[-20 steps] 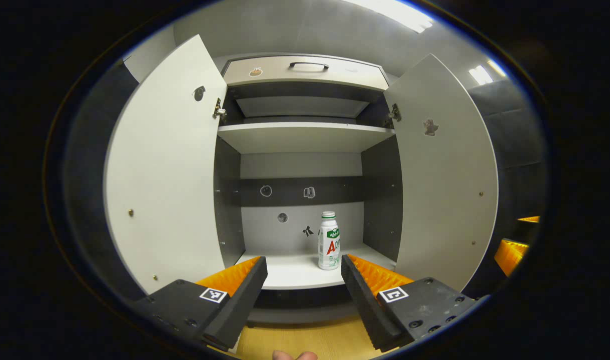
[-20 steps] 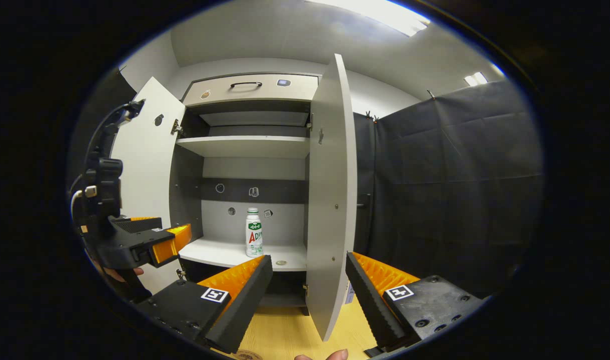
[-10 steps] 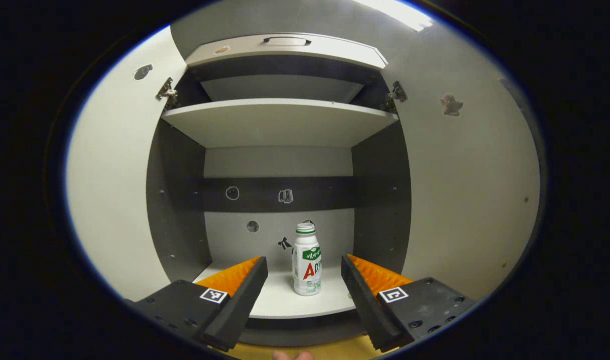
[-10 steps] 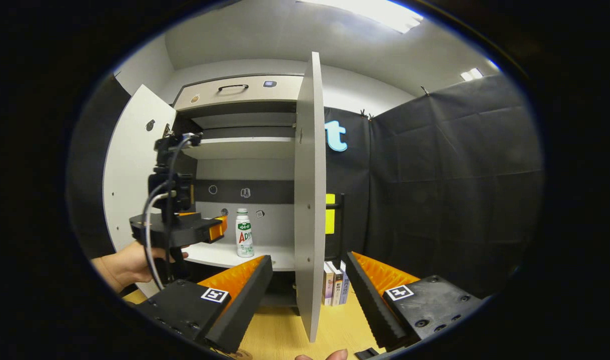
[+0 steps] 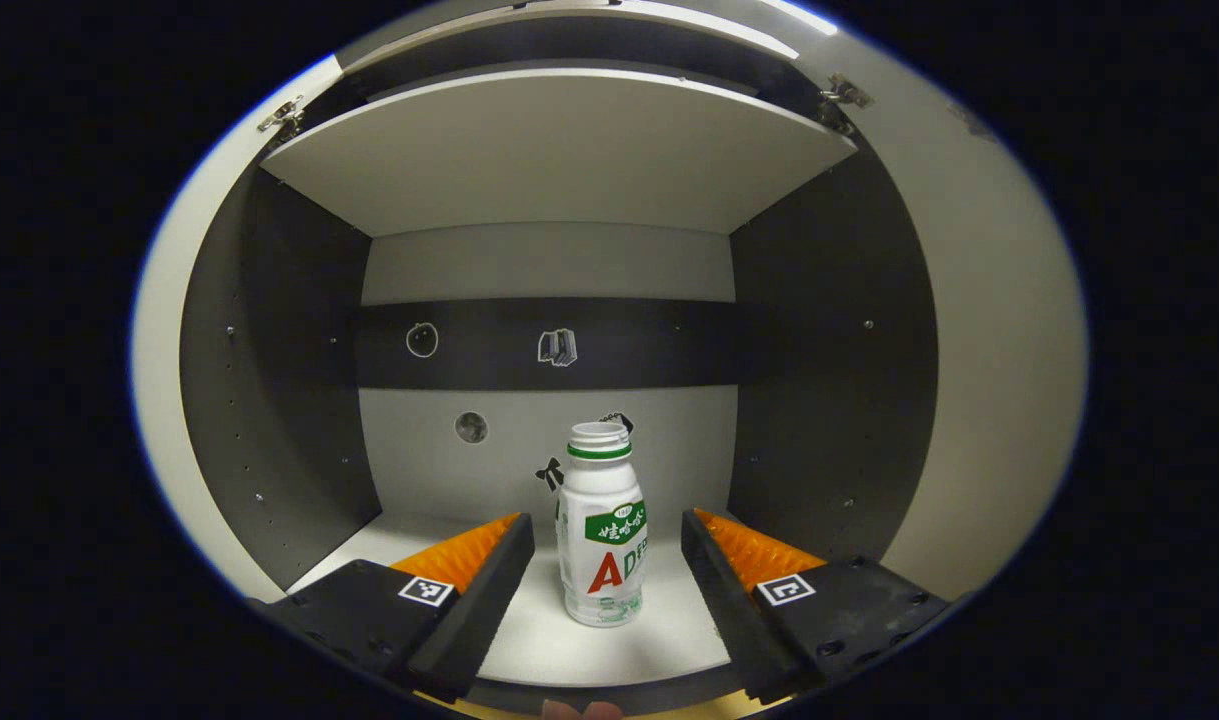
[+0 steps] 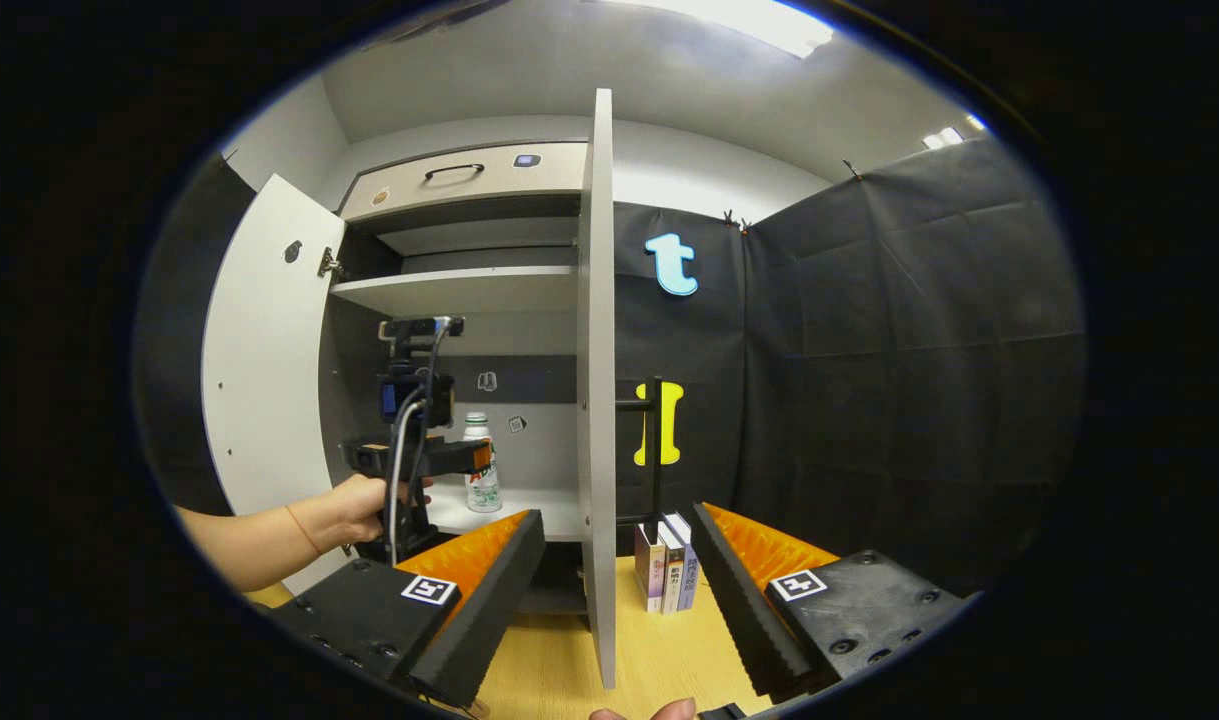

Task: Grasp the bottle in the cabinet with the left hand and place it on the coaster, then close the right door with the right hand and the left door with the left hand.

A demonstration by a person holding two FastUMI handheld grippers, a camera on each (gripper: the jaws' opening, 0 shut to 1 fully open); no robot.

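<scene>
A white bottle with a green and red label stands upright on the cabinet's lower shelf. My left gripper is open inside the cabinet, and the bottle sits just ahead between its two fingers with a gap on each side. In the right gripper view, a hand holds the left gripper level at the bottle. My right gripper is open and holds nothing, close to the edge of the open right door. The left door stands wide open.
An upper shelf hangs over the bottle's compartment, with dark side walls close on both sides. A drawer with a handle tops the cabinet. A few books stand on the wooden table right of the door.
My left gripper has moved forward into the cabinet, so the bottle now lies between its open fingers. The right gripper view has swung right, with the right door's edge now nearly head-on.
</scene>
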